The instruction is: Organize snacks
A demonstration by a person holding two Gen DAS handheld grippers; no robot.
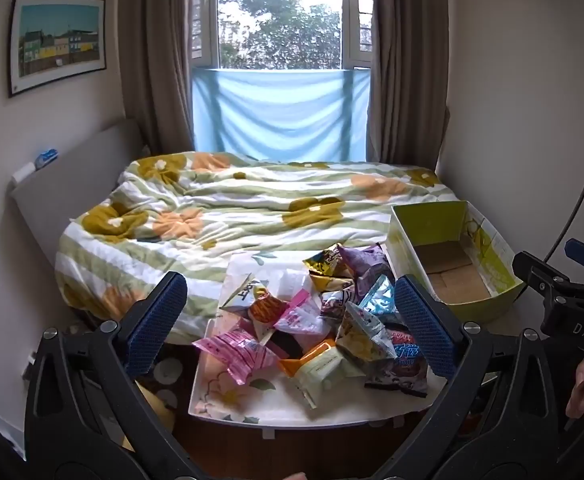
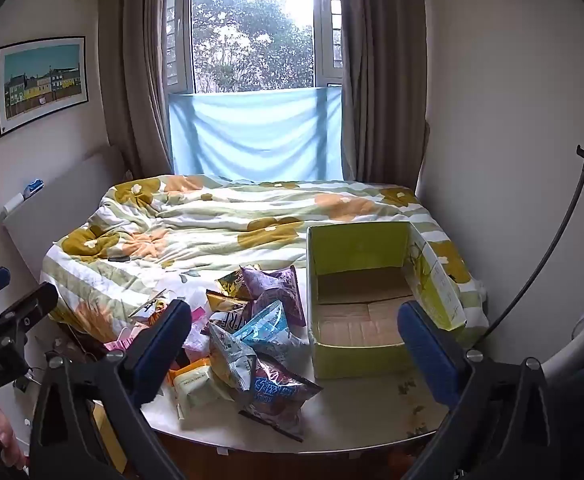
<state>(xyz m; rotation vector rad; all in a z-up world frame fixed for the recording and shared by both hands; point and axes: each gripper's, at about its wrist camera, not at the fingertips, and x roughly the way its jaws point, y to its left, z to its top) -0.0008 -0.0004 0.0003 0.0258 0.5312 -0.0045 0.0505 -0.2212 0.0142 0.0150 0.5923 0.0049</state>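
A pile of several snack packets lies on a white floral table at the foot of the bed. It includes a pink packet, a purple bag and a silver-blue bag. An empty green cardboard box stands right of the pile and also shows in the right wrist view. My left gripper is open and empty, hovering before the pile. My right gripper is open and empty, between the pile and the box.
A bed with a floral duvet lies behind the table. A window with grey curtains is at the back. The wall with a framed picture is to the left. A black cable hangs at the right.
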